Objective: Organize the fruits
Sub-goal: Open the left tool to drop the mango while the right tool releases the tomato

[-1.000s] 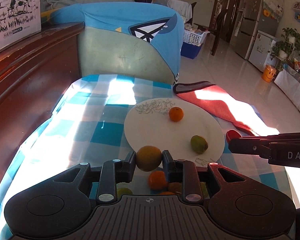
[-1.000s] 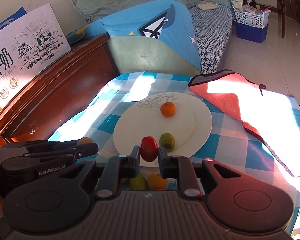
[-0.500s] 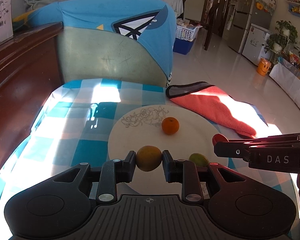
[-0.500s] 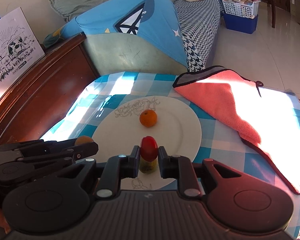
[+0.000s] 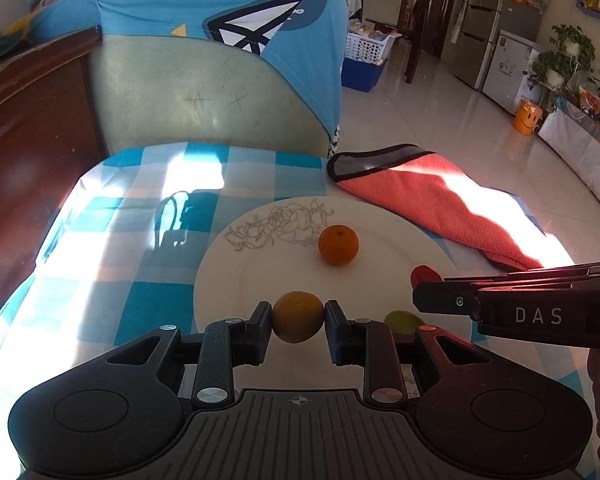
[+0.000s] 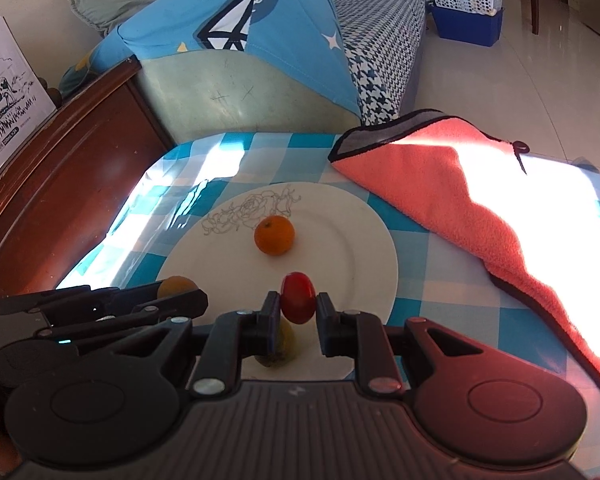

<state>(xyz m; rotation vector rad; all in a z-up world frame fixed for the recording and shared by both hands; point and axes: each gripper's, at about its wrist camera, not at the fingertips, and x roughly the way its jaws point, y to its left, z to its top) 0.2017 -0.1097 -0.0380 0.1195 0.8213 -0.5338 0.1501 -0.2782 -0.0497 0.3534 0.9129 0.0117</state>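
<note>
**Both grippers loaded above the plate**

Currently your left gripper is clamped on a yellow-orange fruit, one pad pressing each side of it. The fruit sits over the near part of the white plate; whether it touches the plate surface cannot be told from the left wrist view.

Your right gripper is closed on a small red fruit, held narrow between the two pads, also above the near part of the plate. In the left wrist view this gripper comes in from the right edge, with the red fruit's tip showing at its end over the plate's right rim.

On the plate: one orange lies loose near the middle, just near of the line-drawn rose pattern on the far rim. A green fruit lies on the near right portion, partly hidden behind your left gripper's right finger; in the right wrist view it is just below the red fruit, mostly covered.

The plate rests on a blue-and-white checked tablecloth. A coral-red towel with a dark border lies to the right of the plate, near its far right rim but apart from it. Strong sunlight crosses the cloth and towel.
</note>
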